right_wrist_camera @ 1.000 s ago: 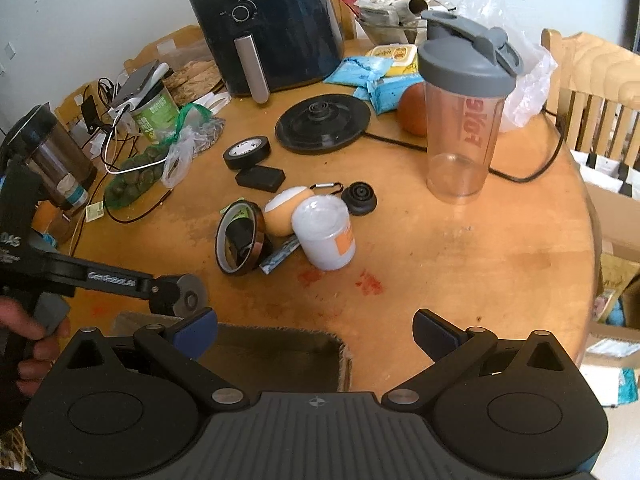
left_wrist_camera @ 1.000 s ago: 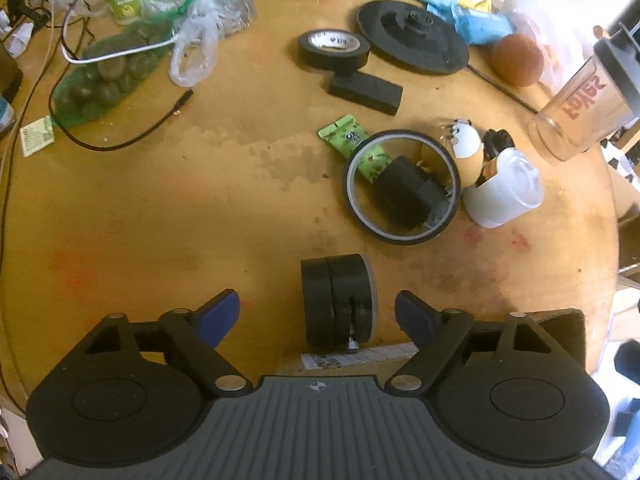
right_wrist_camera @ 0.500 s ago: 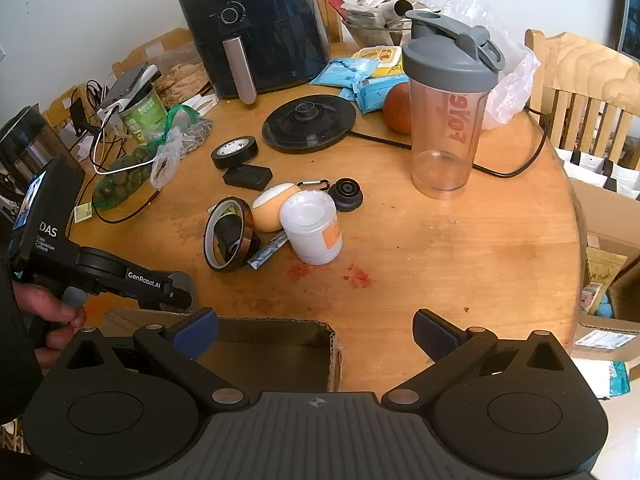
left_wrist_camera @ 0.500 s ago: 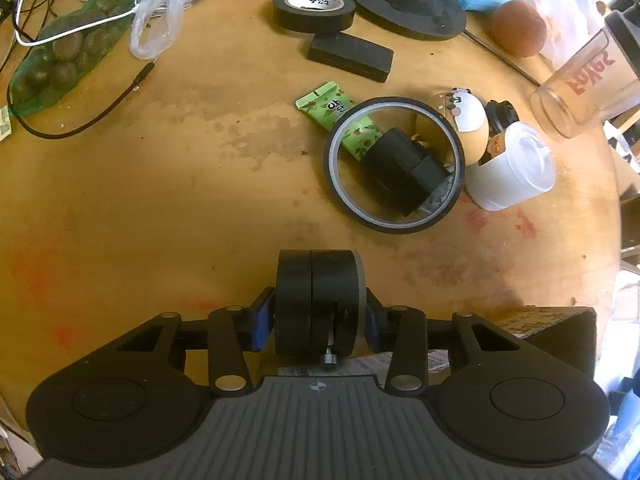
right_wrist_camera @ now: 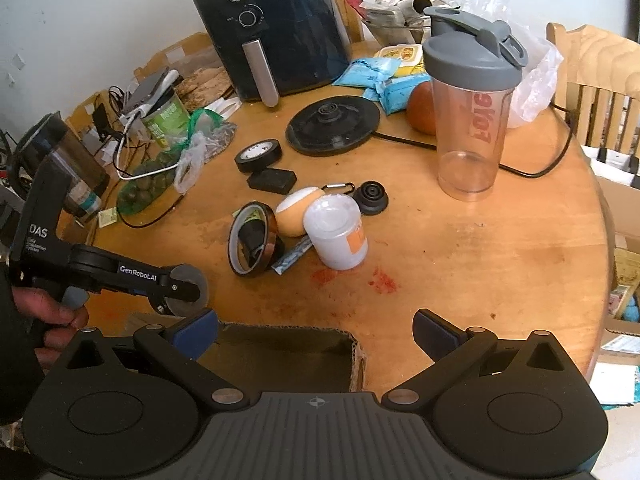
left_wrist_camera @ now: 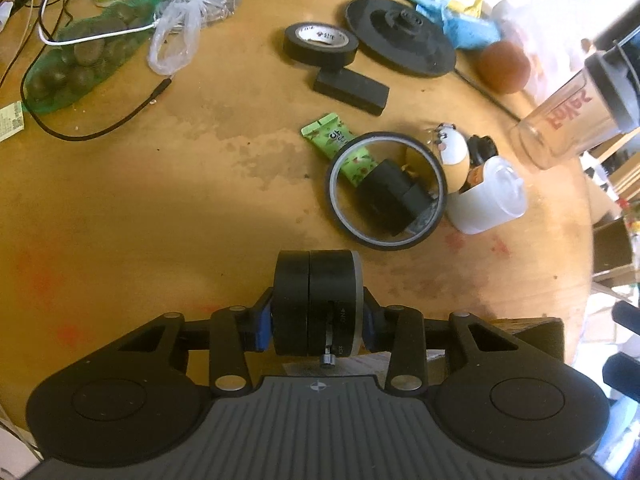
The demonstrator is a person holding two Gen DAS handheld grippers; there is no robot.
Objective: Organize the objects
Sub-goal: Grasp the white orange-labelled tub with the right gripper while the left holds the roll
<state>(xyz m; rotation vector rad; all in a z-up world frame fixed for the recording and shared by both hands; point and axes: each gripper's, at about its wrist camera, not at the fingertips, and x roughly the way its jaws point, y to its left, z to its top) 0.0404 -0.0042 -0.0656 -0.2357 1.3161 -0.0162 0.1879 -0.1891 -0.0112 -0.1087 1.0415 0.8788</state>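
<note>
My left gripper [left_wrist_camera: 318,322] is shut on a black round puck [left_wrist_camera: 320,280] with a silver rim and a small switch, its blue pads pressing both flat faces. It is held low over the near part of the wooden table [left_wrist_camera: 160,200]. From the right wrist view the same puck [right_wrist_camera: 194,280] shows at the left, in the left gripper [right_wrist_camera: 180,290] held by a person's hand [right_wrist_camera: 52,312]. My right gripper [right_wrist_camera: 316,332] is open with nothing between its fingers, above an open cardboard box [right_wrist_camera: 280,352] at the table's near edge.
Beyond the puck lie an amber tape ring [left_wrist_camera: 336,196] around a black block [left_wrist_camera: 390,200], a white jar [left_wrist_camera: 488,196], an egg-shaped toy [left_wrist_camera: 452,156] and a green packet [left_wrist_camera: 332,138]. Farther back are a black tape roll [left_wrist_camera: 320,44], a shaker bottle [right_wrist_camera: 472,120] and an air fryer [right_wrist_camera: 276,28].
The left jaws stood open on either side of the puck on the table and have closed onto it. The right gripper has stayed open in the same place.
</note>
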